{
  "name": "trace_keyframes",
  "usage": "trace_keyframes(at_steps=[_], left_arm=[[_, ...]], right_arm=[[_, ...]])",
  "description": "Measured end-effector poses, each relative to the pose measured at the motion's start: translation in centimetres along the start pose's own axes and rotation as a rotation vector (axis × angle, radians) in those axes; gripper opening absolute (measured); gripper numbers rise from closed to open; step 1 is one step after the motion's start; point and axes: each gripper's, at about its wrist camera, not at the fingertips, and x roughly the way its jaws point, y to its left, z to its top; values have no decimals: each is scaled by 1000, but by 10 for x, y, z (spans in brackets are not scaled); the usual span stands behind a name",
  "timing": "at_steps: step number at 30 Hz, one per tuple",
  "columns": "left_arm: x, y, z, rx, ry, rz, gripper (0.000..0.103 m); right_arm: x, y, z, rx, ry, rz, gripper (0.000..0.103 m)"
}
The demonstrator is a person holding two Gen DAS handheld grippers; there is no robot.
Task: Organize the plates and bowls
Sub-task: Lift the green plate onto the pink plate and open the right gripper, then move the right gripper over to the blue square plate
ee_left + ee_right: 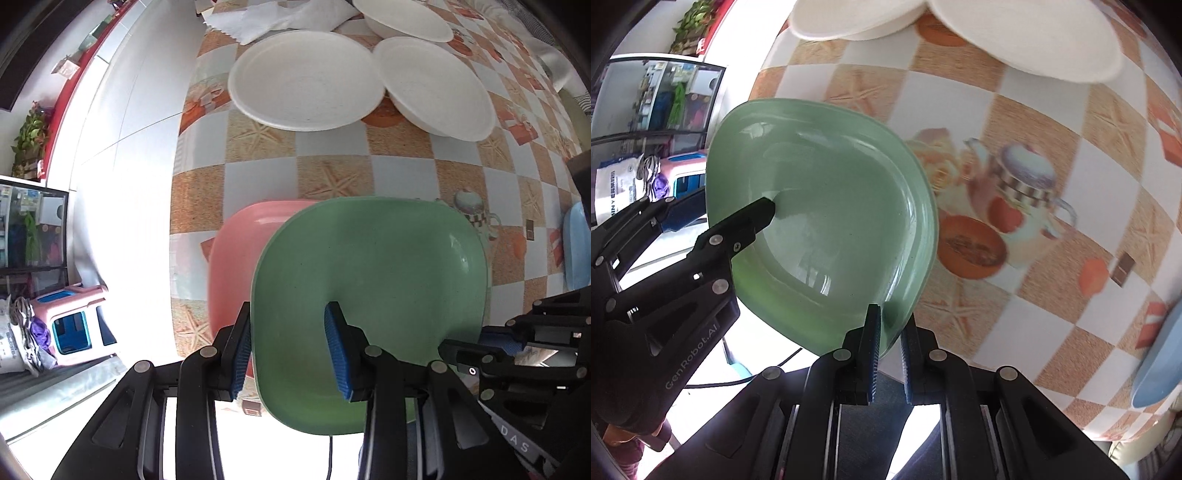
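A green square plate (373, 291) is held above the table's near edge. My left gripper (288, 350) straddles its left rim, one blue pad outside and one inside, gripping it. My right gripper (890, 347) is shut on the same green plate (827, 225) at its near right edge. A pink plate (232, 266) lies under the green one on its left. A blue plate (576, 251) sits at the right table edge and also shows in the right wrist view (1160, 365). White plates (306, 77) and a white bowl (436, 88) stand at the far side.
The table (332, 162) has a checkered cloth with starfish and teapot prints. White paper napkins (266, 18) lie at the far edge. To the left is bright floor with a pink stool (70, 321) and a glass cabinet (29, 229).
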Motion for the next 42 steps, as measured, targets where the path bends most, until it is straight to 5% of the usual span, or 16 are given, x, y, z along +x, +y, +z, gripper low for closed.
trace_keyframes(at_steps=[12, 15, 17, 19, 21, 42], left_arm=[[17, 35, 5, -68, 11, 21, 46], [17, 33, 2, -79, 6, 30, 76], [12, 32, 0, -85, -14, 39, 81], [10, 32, 0, -91, -7, 20, 81], [1, 19, 2, -95, 1, 0, 81], [-34, -150, 13, 222, 20, -140, 81]], right_arm=[[24, 43, 28, 8, 13, 52, 13], [20, 39, 28, 12, -2, 64, 15], [18, 36, 27, 15, -5, 49, 26], [14, 33, 26, 18, -8, 5, 79], [7, 27, 20, 3, -33, -28, 91], [-46, -127, -38, 361, -138, -274, 91]])
